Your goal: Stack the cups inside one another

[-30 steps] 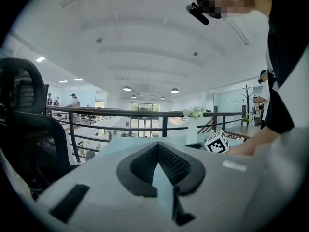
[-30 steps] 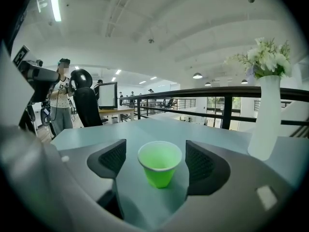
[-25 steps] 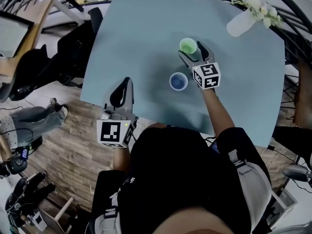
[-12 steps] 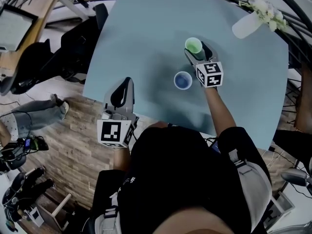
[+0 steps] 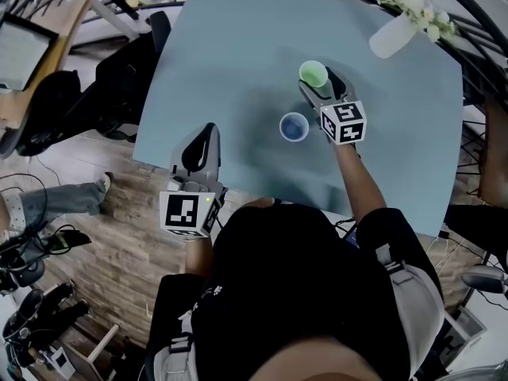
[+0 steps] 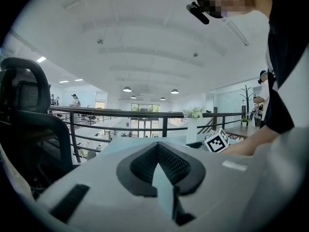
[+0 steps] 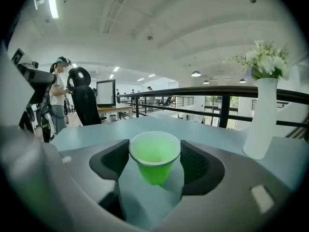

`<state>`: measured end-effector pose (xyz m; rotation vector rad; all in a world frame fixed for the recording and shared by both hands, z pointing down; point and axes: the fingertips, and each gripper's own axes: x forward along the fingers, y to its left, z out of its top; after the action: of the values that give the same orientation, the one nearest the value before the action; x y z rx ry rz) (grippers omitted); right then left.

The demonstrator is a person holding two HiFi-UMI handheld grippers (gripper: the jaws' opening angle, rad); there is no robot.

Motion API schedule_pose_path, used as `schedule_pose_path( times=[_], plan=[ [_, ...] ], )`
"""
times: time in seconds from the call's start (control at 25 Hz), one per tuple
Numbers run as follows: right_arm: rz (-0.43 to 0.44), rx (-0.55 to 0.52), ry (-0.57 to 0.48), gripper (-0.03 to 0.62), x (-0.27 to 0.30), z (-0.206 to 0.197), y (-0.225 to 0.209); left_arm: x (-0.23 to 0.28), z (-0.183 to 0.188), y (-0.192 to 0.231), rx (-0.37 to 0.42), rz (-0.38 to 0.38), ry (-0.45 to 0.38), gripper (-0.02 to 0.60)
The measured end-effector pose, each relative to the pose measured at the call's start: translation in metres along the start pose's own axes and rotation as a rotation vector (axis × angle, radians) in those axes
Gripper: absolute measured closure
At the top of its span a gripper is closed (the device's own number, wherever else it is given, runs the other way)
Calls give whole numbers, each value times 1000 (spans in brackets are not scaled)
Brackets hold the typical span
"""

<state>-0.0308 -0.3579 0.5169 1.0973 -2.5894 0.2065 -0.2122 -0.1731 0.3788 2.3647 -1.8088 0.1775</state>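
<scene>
While the green cup (image 5: 313, 74) is clamped at its rim between the pads of the right tool (image 5: 317, 84), the blue cup (image 5: 293, 127) stands apart, just beside it on the worktop (image 5: 238, 54). Nothing is nested yet, so the stacking is still to do. The left tool (image 5: 205, 133) is clenched on nothing at the near edge. Bare worktop surrounds both cups, and the white vase (image 5: 393, 38) stands well apart at the far corner.

Open tabletop (image 5: 238, 54) left of blue cup (image 5: 293, 127); green cup (image 5: 313, 74) close behind, white vase (image 5: 390, 40) at far corner.
</scene>
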Motion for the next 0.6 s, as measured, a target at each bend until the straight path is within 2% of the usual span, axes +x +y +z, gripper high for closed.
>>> schedule_pose_path(
  times=[0.6],
  plan=[
    [6, 12, -89, 258, -64, 26, 30, 9, 7, -24, 5, -106, -56, 597]
  ],
)
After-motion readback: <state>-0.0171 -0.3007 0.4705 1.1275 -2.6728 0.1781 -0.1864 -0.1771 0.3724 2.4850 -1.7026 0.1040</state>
